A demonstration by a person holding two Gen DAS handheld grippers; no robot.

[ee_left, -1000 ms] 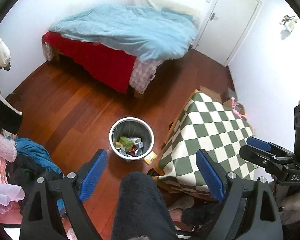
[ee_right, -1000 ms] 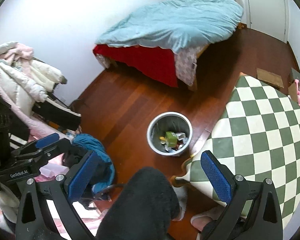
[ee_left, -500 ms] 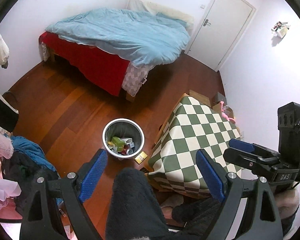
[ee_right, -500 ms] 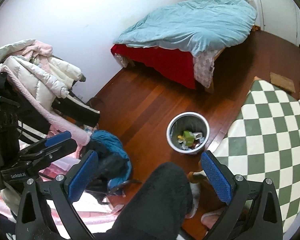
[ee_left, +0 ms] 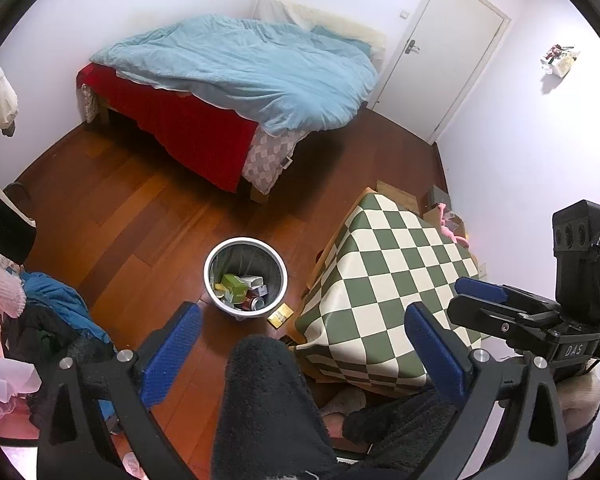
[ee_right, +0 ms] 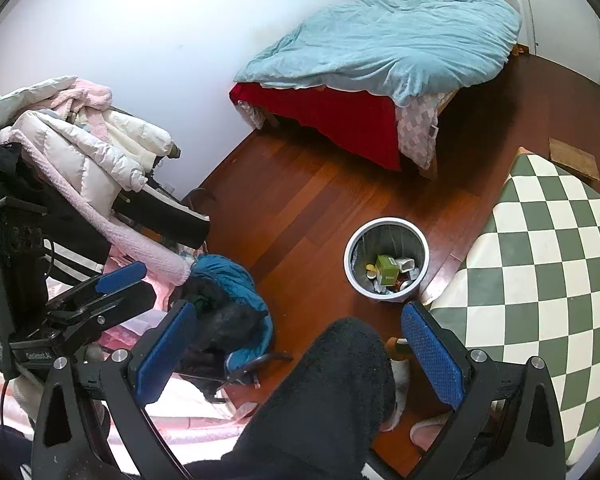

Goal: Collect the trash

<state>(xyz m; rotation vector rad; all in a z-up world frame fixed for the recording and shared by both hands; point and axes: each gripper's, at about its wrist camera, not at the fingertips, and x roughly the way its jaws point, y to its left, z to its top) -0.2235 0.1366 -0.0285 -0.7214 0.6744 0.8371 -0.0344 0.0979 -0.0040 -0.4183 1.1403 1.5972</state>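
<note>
A white-rimmed trash bin (ee_left: pixel 245 276) stands on the wooden floor beside the checkered table; it also shows in the right wrist view (ee_right: pixel 386 264). Inside lie a green carton (ee_left: pixel 233 283), a white box and cans. A small yellow packet (ee_left: pixel 280 315) lies on the floor right of the bin. My left gripper (ee_left: pixel 300 344) is open and empty, high above the floor. My right gripper (ee_right: pixel 300 346) is open and empty at similar height; it also appears at the right of the left wrist view (ee_left: pixel 500 308). A dark-trousered leg (ee_left: pixel 268 408) fills the space below both.
A green-and-white checkered table (ee_left: pixel 388 280) stands right of the bin. A bed (ee_left: pixel 236 80) with a blue duvet is at the back, a white door (ee_left: pixel 440 52) beyond. Piled clothes (ee_right: pixel 80 168) and a blue garment (ee_right: pixel 228 280) sit left.
Both grippers rose and pulled back from the floor, so the bin and table look smaller. Both stay open and empty.
</note>
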